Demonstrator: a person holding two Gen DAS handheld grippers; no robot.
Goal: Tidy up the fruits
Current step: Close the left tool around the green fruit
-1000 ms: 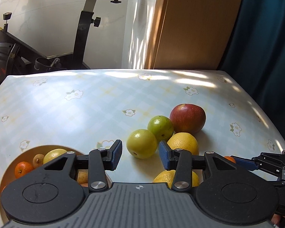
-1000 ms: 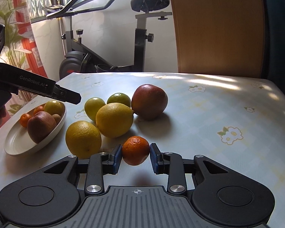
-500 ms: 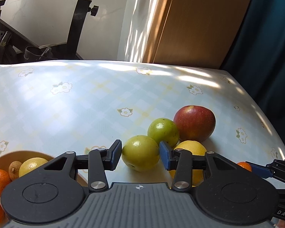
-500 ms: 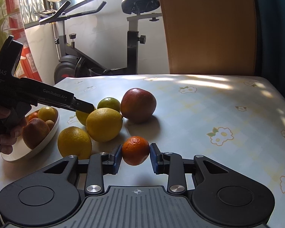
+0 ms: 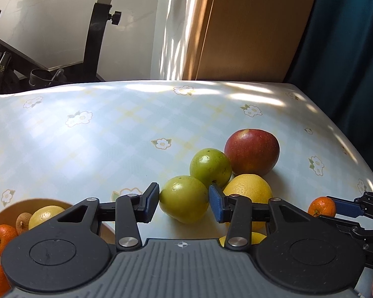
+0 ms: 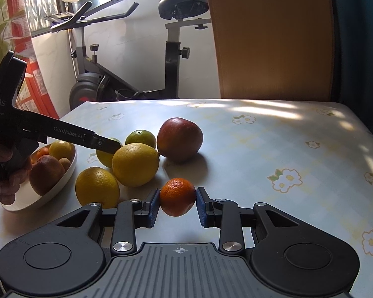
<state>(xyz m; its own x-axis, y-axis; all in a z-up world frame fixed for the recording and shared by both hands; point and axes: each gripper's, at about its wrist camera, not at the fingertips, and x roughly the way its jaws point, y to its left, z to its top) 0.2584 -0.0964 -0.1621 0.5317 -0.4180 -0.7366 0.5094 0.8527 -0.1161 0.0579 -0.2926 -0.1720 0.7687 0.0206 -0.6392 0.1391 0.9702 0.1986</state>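
The right gripper [image 6: 178,204] was clenched on a mandarin [image 6: 177,200] that seemed to rest on the table [image 6: 273,149], likely to carry it to the bowl [image 6: 62,181] at the left. The left gripper [image 5: 184,202] straddled the nearer green fruit [image 5: 184,198]; I cannot tell whether its pads were pressing yet. Loose near them lay 2 green fruits, 2 yellow citrus and 1 apple [image 5: 251,151], while the bowl held at least 2 mandarins, a lemon, a kiwi and a reddish fruit.
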